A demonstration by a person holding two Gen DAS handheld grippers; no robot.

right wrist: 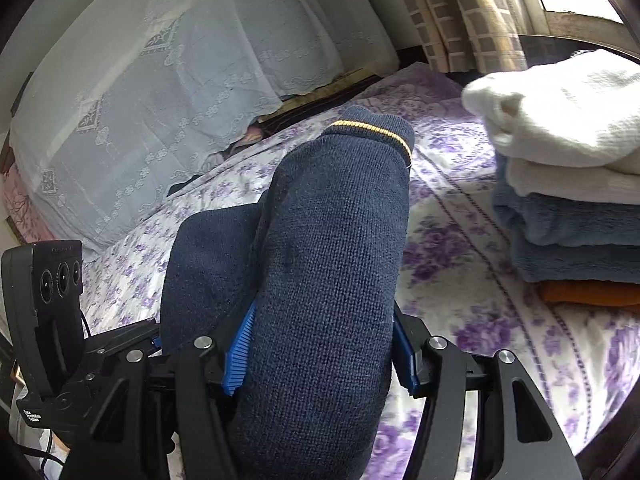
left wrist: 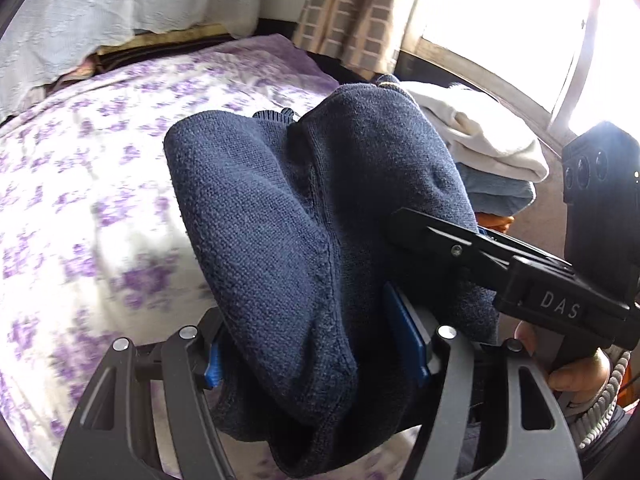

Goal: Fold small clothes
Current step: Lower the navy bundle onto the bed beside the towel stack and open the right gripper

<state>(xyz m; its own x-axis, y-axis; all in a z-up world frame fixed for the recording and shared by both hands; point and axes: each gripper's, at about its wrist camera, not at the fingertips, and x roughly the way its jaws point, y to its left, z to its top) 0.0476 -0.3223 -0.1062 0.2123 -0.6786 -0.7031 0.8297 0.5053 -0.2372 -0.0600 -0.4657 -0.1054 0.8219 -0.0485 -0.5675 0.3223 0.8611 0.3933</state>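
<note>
Navy knit fills both views: a small folded sweater (left wrist: 304,216) bundled thick and carried above the bed (left wrist: 100,168), one end clamped in the left gripper (left wrist: 316,356), the other in the right gripper (right wrist: 320,354). Each pair of jaws is clenched on the garment, the blue ribbed pads (right wrist: 239,354) pressing into the wool from either side. Beyond it, to the right in both views, stands a stack of folded clothes (right wrist: 568,184) — white on top, then blue, then orange at the bottom.

The step in hand looks like carrying the folded piece toward that stack. To do it well, both hands should travel together at the same height so the fold does not twist or sag open between them. The bundle should come in above the white top layer, settle flat with its edges roughly squared to the pile, and only then should the jaws let go — both at once, pulling back level so the pads do not drag the top fold off.

The sweater is a coarse, springy knit with a thin yellow stripe (right wrist: 376,130) at one ribbed hem; it bulges in rounded rolls and will likely spring back a little when released. The bedspread is smooth cotton printed with purple flowers. The stacked pieces look soft and fleecy, so the pile may give under new weight. A lace cover (right wrist: 168,100) and checked curtain (right wrist: 460,12) sit behind.
</note>
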